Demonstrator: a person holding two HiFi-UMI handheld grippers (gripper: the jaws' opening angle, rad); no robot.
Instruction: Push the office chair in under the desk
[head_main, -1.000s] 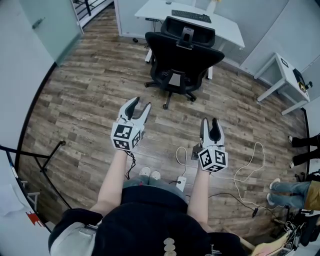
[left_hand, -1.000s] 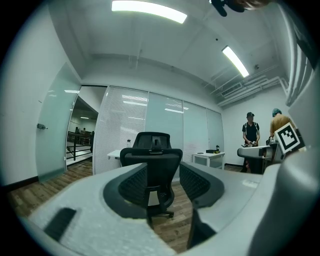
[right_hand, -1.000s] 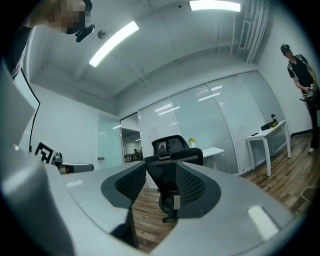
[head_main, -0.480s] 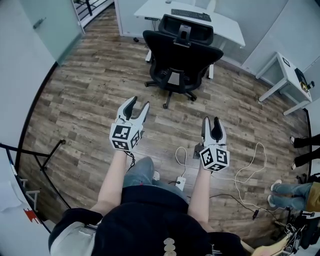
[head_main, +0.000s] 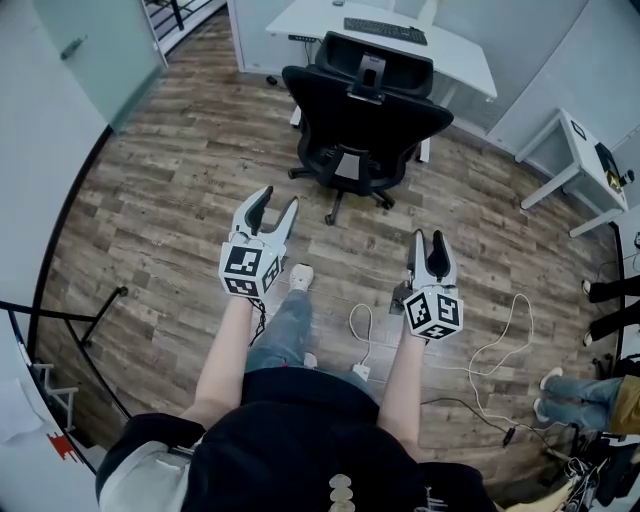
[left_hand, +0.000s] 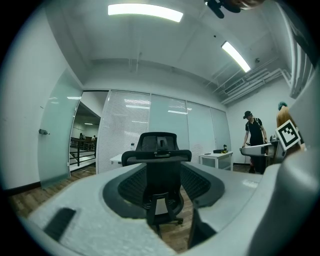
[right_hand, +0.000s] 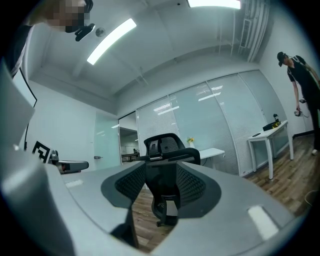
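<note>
Wood-plank floor (head_main: 170, 200) office, and from the head view the job hasn't really started. The office chair (head_main: 362, 125) stands out in front of the white desk (head_main: 440, 55), its back toward the person and its seat not tucked under. A keyboard (head_main: 385, 32) sits on the desktop behind it. The left gripper (head_main: 277, 200) and right gripper (head_main: 428, 240) are both held out over bare floor, well apart from the chair. Both sets of jaws are spread, with nothing in them. One shoe (head_main: 300, 277) is planted ahead between the arms, and a loose white cable (head_main: 500, 330) trails on the floor to the right.

Left gripper view: jaws wide apart and only air between the pads. The chair is framed in the gap but clearly a way off, with glass partitions (left_hand: 150, 125) behind it and a person (left_hand: 255, 135) at a side desk on the right.

Right gripper view: same deal. The jaws are gaping and empty, the chair back is centred in the gap at a distance, and the desk edge peeks out behind it.

So I'd call it zero done. Closing in, getting both grippers onto the backrest and rolling the chair in under the desk are all left.
</note>
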